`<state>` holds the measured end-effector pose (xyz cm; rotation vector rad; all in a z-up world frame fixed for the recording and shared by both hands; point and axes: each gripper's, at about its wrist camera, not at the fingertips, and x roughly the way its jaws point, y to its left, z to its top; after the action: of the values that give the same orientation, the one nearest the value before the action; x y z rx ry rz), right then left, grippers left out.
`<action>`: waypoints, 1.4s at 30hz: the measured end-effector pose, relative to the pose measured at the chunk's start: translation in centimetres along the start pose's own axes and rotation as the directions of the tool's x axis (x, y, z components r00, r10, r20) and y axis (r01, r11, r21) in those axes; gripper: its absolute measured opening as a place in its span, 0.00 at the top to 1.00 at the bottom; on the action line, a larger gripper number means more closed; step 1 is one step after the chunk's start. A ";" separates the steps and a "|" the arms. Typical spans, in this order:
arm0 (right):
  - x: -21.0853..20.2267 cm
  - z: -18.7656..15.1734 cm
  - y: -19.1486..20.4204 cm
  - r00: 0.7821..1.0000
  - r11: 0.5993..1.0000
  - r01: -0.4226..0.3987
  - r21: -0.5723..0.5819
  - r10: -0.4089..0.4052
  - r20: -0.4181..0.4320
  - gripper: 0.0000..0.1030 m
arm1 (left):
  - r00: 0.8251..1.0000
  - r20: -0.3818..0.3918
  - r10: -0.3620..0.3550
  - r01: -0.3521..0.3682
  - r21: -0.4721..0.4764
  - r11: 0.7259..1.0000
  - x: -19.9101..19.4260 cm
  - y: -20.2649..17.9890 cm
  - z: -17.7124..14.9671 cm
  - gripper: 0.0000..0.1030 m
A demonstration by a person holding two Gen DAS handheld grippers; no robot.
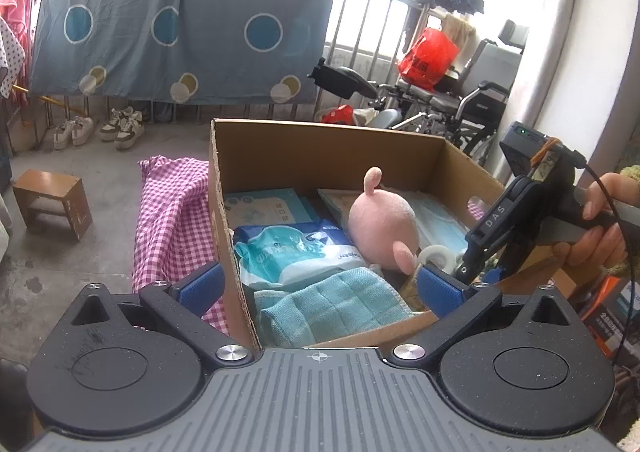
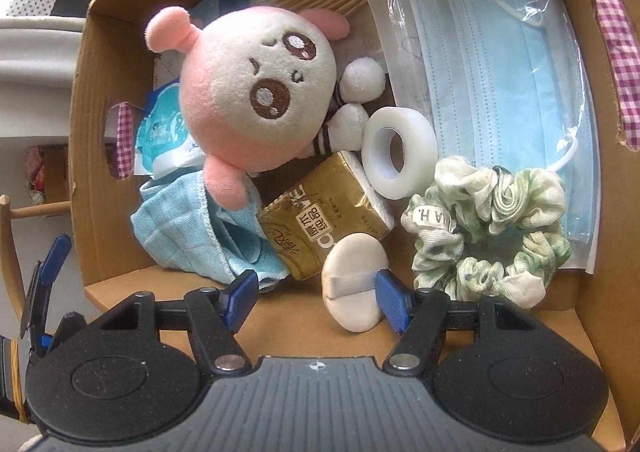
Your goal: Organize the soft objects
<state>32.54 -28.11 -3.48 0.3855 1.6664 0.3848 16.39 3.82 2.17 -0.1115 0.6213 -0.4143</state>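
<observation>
- Brown cardboard box point(image 2: 116, 236) filled the right wrist view, packed with soft things.
- Pink and cream plush toy point(image 2: 256, 87) lay upper left of centre, over a light blue cloth point(image 2: 188, 236) and a blue wipes pack point(image 2: 164, 131).
- Gold tissue pack point(image 2: 328, 211) sat at centre, touching a white tape roll point(image 2: 400, 151).
- Bagged blue face masks point(image 2: 500, 71) filled the upper right; green and white scrunchie point(image 2: 492, 228) rested on their lower edge.
- Cream powder puff point(image 2: 352, 276) lay at lower centre, just beside the right claw's point(image 2: 316, 298) right pad; jaws stood moderately wide, gripping nothing.
- Left claw point(image 1: 320, 288) hung at the box's near edge, spread wide and empty, with pink checked fabric point(image 1: 172, 219) to the left.
</observation>
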 end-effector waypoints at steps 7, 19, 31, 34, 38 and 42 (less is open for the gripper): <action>0.7 -0.1 0.1 1.000 1.000 0.010 0.020 -0.010 -0.006 0.34 | 0.999 -0.007 0.033 -0.033 0.013 0.999 -0.6 0.1 -0.2 0.00; -3.6 -2.7 1.0 0.988 0.998 -0.061 -0.027 0.064 0.138 0.34 | 0.999 0.008 0.047 -0.048 0.034 0.998 -2.3 -1.4 -0.4 0.00; -2.7 -0.4 3.3 0.978 0.992 -0.106 -0.065 0.115 0.173 0.34 | 0.999 -0.008 0.052 -0.052 0.034 0.998 -1.7 -0.9 -0.6 0.00; -1.5 0.0 3.0 0.983 0.994 -0.099 -0.051 0.105 0.151 0.34 | 0.998 -0.015 0.054 -0.054 0.038 0.998 -1.4 -0.8 -0.7 0.00; -0.8 -0.2 1.4 0.986 0.995 -0.103 -0.007 0.103 0.134 0.34 | 0.998 -0.022 0.057 -0.056 0.042 0.998 -1.1 -0.8 -0.8 0.00; -1.6 -0.8 0.7 0.983 0.995 -0.099 0.010 0.096 0.155 0.34 | 0.998 -0.030 0.054 -0.052 0.041 0.998 -1.0 -0.9 -0.8 0.00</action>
<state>32.00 -28.24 -1.60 0.4991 1.5047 0.4029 14.92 3.45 2.21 -0.0503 0.6445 -0.3777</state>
